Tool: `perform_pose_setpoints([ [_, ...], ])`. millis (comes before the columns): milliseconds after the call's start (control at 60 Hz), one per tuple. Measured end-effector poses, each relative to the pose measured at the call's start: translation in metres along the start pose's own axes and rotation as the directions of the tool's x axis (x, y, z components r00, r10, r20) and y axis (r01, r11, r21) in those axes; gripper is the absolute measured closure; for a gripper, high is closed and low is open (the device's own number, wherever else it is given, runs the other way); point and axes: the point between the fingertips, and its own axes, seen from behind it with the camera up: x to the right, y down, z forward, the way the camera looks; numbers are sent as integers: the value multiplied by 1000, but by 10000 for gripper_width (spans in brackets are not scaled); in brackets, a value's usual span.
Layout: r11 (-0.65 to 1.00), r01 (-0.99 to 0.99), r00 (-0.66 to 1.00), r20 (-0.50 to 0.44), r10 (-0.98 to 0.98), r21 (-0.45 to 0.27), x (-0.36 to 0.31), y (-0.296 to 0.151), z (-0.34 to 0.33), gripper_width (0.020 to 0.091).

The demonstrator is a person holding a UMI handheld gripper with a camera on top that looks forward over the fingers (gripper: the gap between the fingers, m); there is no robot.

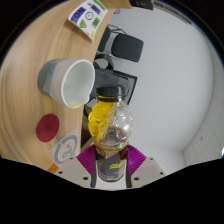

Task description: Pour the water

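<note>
Clear plastic bottle [112, 135] with yellow label, gripped in claw [110, 163], white cup [68, 82] beyond

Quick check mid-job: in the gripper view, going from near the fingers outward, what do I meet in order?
gripper, shut on the bottle → white cup lying tilted on the wooden table → green-and-white packet farthest out.

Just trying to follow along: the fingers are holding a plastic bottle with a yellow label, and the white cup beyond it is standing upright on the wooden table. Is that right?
Not quite. The white cup is not upright: the gripper view shows it tipped on its side, its mouth facing the bottle. The rest holds: the fingers grip the plastic bottle with the yellow label, and the cup lies beyond it on the wooden table.
</note>
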Motion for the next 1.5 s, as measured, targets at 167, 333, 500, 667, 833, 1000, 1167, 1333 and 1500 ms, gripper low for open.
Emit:
perform_pose_setpoints([
  [167, 826, -561, 814, 209, 542, 46, -5, 3, -12, 707],
  [333, 381, -925, 342, 405, 848, -16, -13, -9, -23, 707],
  [500, 12, -989, -67, 515, 854, -148, -35, -26, -30, 708],
  [667, -142, -963, -247, 538, 806, -229, -69, -37, -17, 707],
  [833, -144, -960, -254, 533, 807, -239, -104, -41, -6, 694],
  [1000, -168, -972, -230, 553, 801, -162, -101, -39, -8, 635],
  [1167, -169, -949, -290, 535, 793, -265, -112, -34, -15, 271],
  [1333, -115, -953, -244, 485, 840, -280, -105, 1, -65, 247],
  [1500, -79, -945, -233, 486, 842, -317, -89, 23, -173, 249],
])
